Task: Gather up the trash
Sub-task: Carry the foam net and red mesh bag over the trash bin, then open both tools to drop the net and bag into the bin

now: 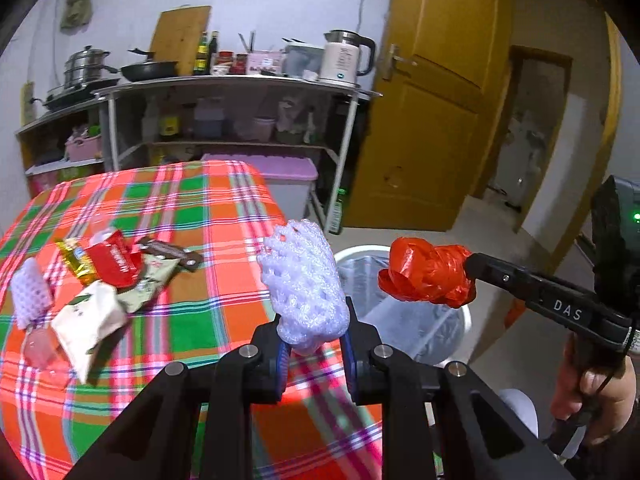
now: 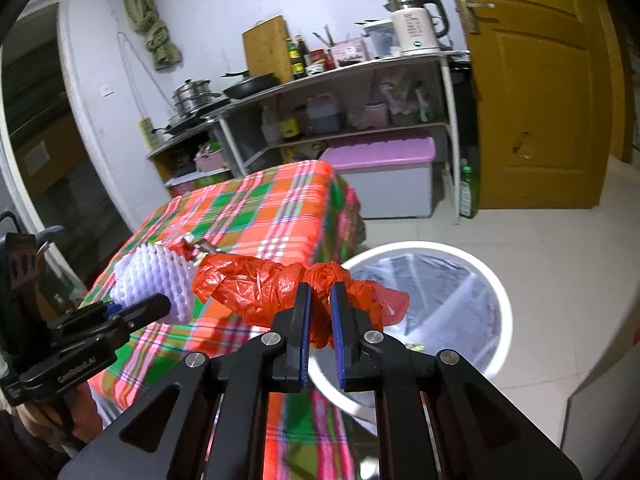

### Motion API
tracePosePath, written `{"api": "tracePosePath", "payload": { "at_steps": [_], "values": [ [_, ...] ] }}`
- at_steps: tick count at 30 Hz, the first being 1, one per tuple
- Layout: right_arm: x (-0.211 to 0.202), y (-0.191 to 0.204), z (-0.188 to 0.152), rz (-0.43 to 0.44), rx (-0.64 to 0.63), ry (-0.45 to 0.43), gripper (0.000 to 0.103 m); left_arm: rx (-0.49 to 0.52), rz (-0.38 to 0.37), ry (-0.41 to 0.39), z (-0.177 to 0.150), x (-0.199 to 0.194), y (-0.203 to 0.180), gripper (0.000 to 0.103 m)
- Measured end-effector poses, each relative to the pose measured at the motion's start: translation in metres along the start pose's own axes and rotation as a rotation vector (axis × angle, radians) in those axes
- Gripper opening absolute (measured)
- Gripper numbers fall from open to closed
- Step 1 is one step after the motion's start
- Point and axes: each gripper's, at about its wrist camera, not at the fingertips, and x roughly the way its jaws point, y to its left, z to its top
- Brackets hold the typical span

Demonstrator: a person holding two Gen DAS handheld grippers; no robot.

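Left claw clamping foam net at table edge | right claw pinching red bag, hanging beside bin rim | neither dropped yet | wrappers, second net waiting on table | roughly halfway.

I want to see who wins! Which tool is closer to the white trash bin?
Right. The right tool holds its red bag at the white trash bin's rim; the left tool holds foam net over the table edge.
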Motion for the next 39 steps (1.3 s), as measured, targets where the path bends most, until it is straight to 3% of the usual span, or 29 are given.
{"api": "tracePosePath", "payload": {
  "at_steps": [20, 35, 39],
  "values": [
    [0.015, -0.064, -0.015, -0.077, 0.111, 0.052, 0.01, 0.064, -0.107, 0.114, -0.003, 0.067, -0.041, 0.022],
    [0.051, -0.088, -0.027, -0.071, 0.154, 0.136, 0.011, 0.085, -0.124, 0.209, -0.01, 0.115, -0.053, 0.024],
    [0.058, -0.093, -0.031, -0.088, 0.156, 0.164, 0.014, 0.092, -0.126, 0.232, -0.011, 0.123, -0.057, 0.028]
  ]
}}
